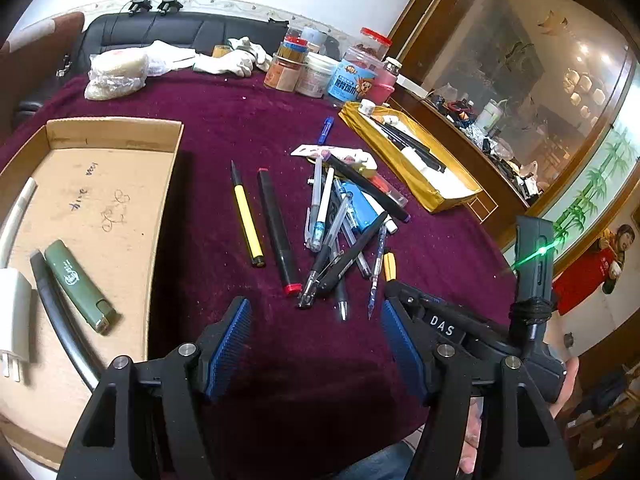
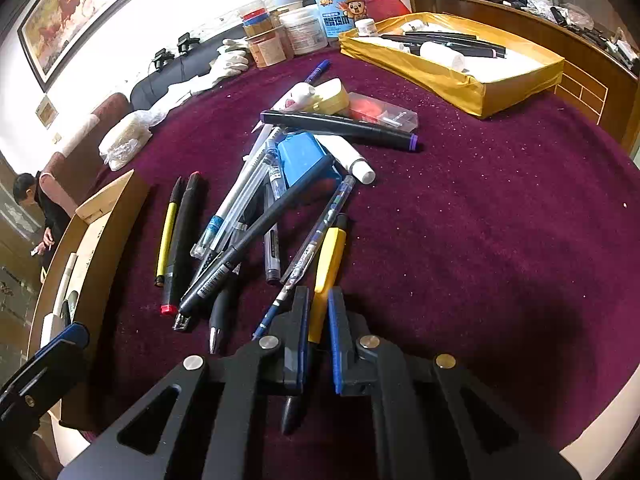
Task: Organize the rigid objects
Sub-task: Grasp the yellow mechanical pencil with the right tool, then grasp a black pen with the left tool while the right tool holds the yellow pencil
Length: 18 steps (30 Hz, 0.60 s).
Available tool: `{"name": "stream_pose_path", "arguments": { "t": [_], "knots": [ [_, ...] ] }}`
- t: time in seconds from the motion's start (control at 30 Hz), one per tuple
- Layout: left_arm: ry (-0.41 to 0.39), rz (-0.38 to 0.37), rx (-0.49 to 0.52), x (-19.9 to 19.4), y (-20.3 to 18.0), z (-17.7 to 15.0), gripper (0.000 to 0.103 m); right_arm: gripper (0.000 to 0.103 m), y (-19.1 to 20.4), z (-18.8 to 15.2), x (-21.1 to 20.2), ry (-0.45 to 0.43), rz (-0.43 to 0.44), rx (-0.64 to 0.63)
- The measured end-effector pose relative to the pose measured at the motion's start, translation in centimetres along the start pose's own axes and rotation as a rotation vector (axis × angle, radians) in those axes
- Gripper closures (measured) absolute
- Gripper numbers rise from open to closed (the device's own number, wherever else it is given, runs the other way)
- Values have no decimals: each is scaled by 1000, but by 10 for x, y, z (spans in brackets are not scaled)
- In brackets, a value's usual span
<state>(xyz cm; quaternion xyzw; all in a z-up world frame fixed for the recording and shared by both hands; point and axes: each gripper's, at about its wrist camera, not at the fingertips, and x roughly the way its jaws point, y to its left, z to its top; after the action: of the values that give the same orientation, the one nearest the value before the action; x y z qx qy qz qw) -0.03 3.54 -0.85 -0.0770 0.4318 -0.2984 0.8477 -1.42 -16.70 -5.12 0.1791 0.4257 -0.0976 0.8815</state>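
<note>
A jumbled pile of pens and markers (image 1: pixel 340 232) lies mid-table on the maroon cloth, also in the right wrist view as the pile (image 2: pixel 248 216). My right gripper (image 2: pixel 319 296) is shut on a yellow-and-black pen (image 2: pixel 330 256) at the pile's near edge; the pen's dark tip sticks out behind the pads. My left gripper (image 1: pixel 314 308) stands open just in front of the pile, with nothing between its fingers. A yellow pencil-like pen (image 1: pixel 248 220) and a black marker with a red cap (image 1: pixel 278 232) lie side by side, left of the pile.
A cardboard box (image 1: pixel 116 128) at the left holds a green lighter (image 1: pixel 78 286) and a white charger (image 1: pixel 14 316). A yellow tray (image 2: pixel 516 92) with pens sits at the back right. Jars (image 1: pixel 320 68), white gloves (image 1: pixel 228 62) and a plastic bag (image 1: pixel 116 74) line the far edge.
</note>
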Motion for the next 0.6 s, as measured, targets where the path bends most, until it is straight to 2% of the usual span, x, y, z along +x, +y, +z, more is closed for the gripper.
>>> {"name": "stream_pose_path", "arguments": {
  "t": [0.2, 0.33, 0.6],
  "knots": [
    [2, 6, 13, 2, -4, -1, 32, 96, -15, 5, -12, -34, 9, 27],
    [15, 6, 18, 5, -6, -2, 32, 96, -29, 5, -18, -54, 55, 56],
    [37, 29, 28, 16, -7, 1, 32, 95, -39, 3, -9, -41, 85, 74]
  ]
}}
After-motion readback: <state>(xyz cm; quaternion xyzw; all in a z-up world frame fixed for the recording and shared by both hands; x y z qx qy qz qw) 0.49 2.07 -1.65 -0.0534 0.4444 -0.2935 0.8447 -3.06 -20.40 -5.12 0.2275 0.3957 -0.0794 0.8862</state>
